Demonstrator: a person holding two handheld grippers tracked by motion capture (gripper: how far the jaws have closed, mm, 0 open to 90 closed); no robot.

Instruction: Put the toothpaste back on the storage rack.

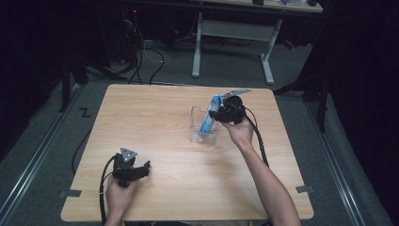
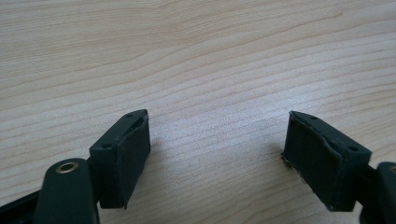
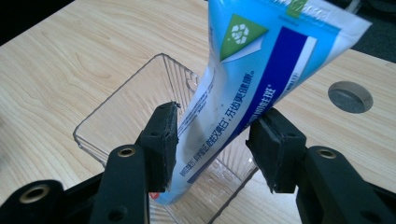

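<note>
Toothpaste in a blue-and-white soft tube (image 3: pixel 243 93), clamped about mid-body between both pads of the right gripper (image 3: pixel 212 135), one pad against each face. Held tilted, printed end high toward the upper right of the frame, lower end down inside the clear, ribbed, rectangular plastic box (image 3: pixel 116 100). Probably gripped that way so the tube could be slid along the box's length, going in or coming out; could not tell which.

Rested low on the pale wooden table (image 1: pixel 155 113), at the lower left of the high view: left gripper (image 1: pixel 141 167), jaws spread wide and grasping nothing, likely parked clear of the work.

From above: saw the layout only, box right of centre, hands well apart, tube a thin blue streak. From the right gripper view: read pad contact, the tube's print and recycling mark, and a round grey plug (image 3: pixel 350 96) in the tabletop at right. From the left gripper view: confirmed bare wood grain between the parted jaws.
</note>
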